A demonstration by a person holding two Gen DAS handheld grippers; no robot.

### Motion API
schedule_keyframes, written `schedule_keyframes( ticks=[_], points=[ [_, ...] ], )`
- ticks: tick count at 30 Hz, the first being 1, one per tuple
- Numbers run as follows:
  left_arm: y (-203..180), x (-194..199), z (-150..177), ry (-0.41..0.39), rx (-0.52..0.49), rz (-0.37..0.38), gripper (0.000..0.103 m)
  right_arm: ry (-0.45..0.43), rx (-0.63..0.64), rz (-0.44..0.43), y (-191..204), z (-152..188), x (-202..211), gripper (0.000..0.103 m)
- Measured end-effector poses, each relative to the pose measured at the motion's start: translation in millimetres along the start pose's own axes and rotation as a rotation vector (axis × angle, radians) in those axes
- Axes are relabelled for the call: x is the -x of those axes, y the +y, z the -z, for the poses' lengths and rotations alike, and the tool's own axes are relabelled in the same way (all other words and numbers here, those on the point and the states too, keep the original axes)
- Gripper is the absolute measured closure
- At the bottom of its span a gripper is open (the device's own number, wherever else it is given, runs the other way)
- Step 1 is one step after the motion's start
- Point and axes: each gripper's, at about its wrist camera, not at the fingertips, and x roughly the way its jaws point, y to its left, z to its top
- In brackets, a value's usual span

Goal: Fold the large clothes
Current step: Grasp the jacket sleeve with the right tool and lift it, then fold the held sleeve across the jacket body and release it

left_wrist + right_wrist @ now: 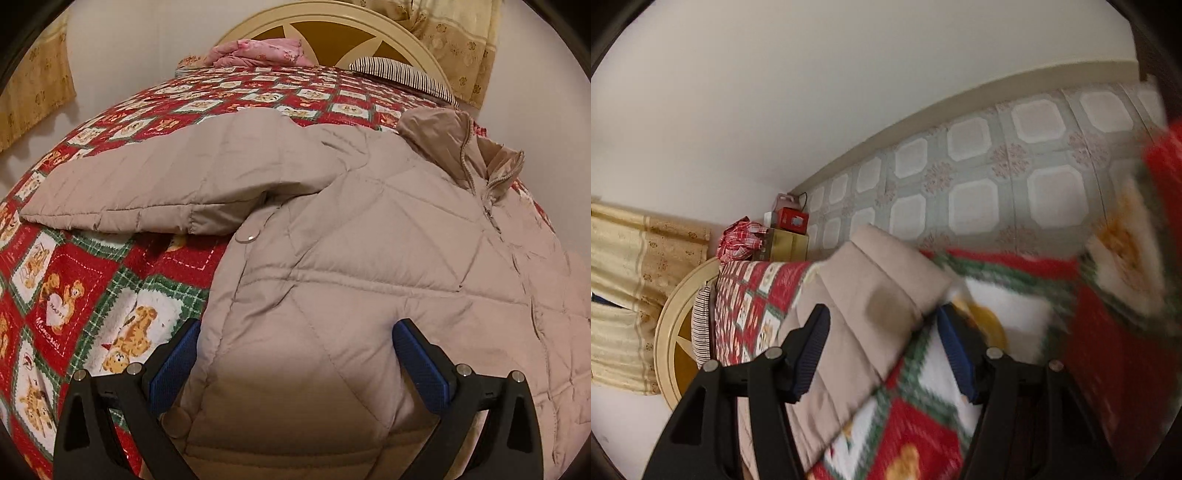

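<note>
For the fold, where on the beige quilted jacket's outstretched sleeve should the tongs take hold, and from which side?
Probably the cuff end of the sleeve, approached from the open bedspread side at its near edge. The sleeve lies flat and spread away from the jacket body, and its near edge lifts slightly off the bedspread, leaving room for one finger to slip under.

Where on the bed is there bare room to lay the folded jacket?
Bare quilt lies below the jacket's spread sleeve, and a strip between sleeve and pillows. Crowded by the headboard: pink cloth, striped pillow.
</note>
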Motion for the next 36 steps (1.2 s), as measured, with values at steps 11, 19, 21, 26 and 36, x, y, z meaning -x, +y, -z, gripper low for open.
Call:
schedule_keyframes(
  ticks=[11,19,21,26,36],
  points=[
    [0.2,-1.9,-0.7,-0.002,0.000,-0.001,0.001,-0.061,0.143,-0.069,17.0,-7.2,-7.5,0.093],
    [3.6,-1.5,-0.5,-0.006,0.010,0.014,0.001,-0.068,0.452,-0.240,118.8,31.4,70.4,0.093],
    [4.9,-1.1,-0.8,-0.008,0.015,0.021,0.001,-0.045,0.558,-0.282,154.2,61.3,93.3,0.093],
    [9.7,1.3,-0.3,-0.016,0.031,0.046,0.001,0.034,0.762,-0.388,219.1,150.0,126.7,0.093],
    [19.7,5.3,0.3,-0.035,0.076,0.106,0.001,0.374,1.049,-0.506,264.9,359.5,80.9,0.093]
  ],
)
